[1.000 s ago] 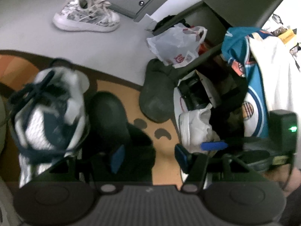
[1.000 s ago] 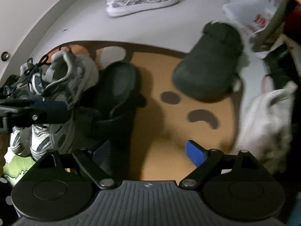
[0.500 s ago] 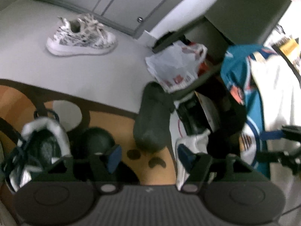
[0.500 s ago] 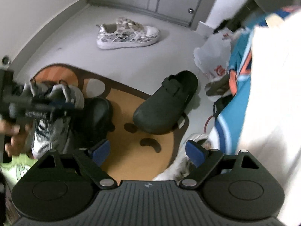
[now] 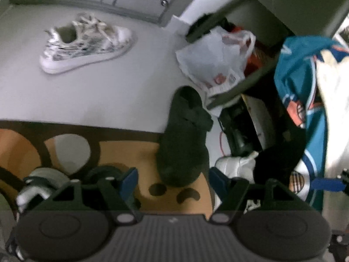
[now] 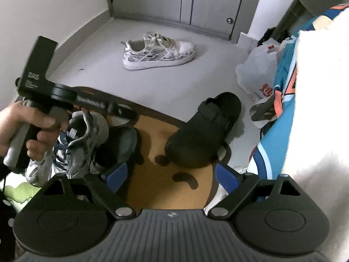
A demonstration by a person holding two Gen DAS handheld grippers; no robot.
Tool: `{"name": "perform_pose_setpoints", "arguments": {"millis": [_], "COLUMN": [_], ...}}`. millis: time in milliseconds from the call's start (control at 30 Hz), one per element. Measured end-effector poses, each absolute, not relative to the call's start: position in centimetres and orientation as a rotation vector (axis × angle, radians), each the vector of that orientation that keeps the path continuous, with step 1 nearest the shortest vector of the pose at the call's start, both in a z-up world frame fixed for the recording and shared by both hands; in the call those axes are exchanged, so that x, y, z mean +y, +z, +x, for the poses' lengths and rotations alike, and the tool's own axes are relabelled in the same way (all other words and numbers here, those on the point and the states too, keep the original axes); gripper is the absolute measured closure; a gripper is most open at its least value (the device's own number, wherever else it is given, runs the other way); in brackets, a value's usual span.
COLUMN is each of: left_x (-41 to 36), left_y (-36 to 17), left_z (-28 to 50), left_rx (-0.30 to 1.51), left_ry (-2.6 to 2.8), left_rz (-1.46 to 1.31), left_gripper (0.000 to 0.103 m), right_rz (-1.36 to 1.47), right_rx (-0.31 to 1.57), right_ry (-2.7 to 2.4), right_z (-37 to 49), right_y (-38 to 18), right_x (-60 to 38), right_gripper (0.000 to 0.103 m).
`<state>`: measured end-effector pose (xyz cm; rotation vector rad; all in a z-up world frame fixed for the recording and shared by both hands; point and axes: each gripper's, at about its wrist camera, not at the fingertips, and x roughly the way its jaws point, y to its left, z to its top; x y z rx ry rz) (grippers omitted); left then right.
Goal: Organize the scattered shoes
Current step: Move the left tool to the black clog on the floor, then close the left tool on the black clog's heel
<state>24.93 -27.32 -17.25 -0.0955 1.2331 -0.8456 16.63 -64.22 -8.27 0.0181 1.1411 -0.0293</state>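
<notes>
A black clog [image 6: 202,131] lies half on the tan mat [image 6: 165,187], also in the left wrist view [image 5: 183,139]. A second black clog [image 6: 120,146] sits next to a grey-and-navy sneaker [image 6: 80,146] at the mat's left. A white patterned sneaker [image 6: 158,51] lies on the grey floor further off, also in the left wrist view [image 5: 87,45]. A white shoe [image 5: 235,166] lies by the clutter at the right. My left gripper [image 5: 172,178] is open and empty above the mat. My right gripper [image 6: 172,174] is open and empty, raised above the mat.
A white plastic bag [image 5: 216,65] and a dark rack [image 5: 240,87] with clutter stand at the right. Teal and white clothing [image 6: 305,109] hangs close on the right. Grey cabinet doors [image 6: 185,0] close the far end. The floor [image 5: 87,96] lies between mat and patterned sneaker.
Both grippers have lifted and pulled back from the mat. The left gripper has moved away from the grey-and-navy sneaker, which now stands beside the clog.
</notes>
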Motion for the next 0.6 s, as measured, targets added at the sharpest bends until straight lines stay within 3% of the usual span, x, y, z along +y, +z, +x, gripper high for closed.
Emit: {"name": "perform_pose_setpoints", "arguments": {"millis": [400,600], "left_x": [-29.7,-31.3], "left_y": [-17.4,-17.0], "left_z": [25.6,28.3], "left_rx": [1.212,1.185], "left_ry": [-0.868,-0.908], "left_rz": [0.033,0.019], "left_gripper": [0.03,0.03], "right_rz": [0.049,0.317], "right_rx": [1.145,1.182], "right_ry": [-0.025,-0.097], "right_z": [16.8,16.5], "right_y": [-7.8,-7.8], "right_x": [-63.5,-65.8], "right_gripper": [0.011,0.011]}}
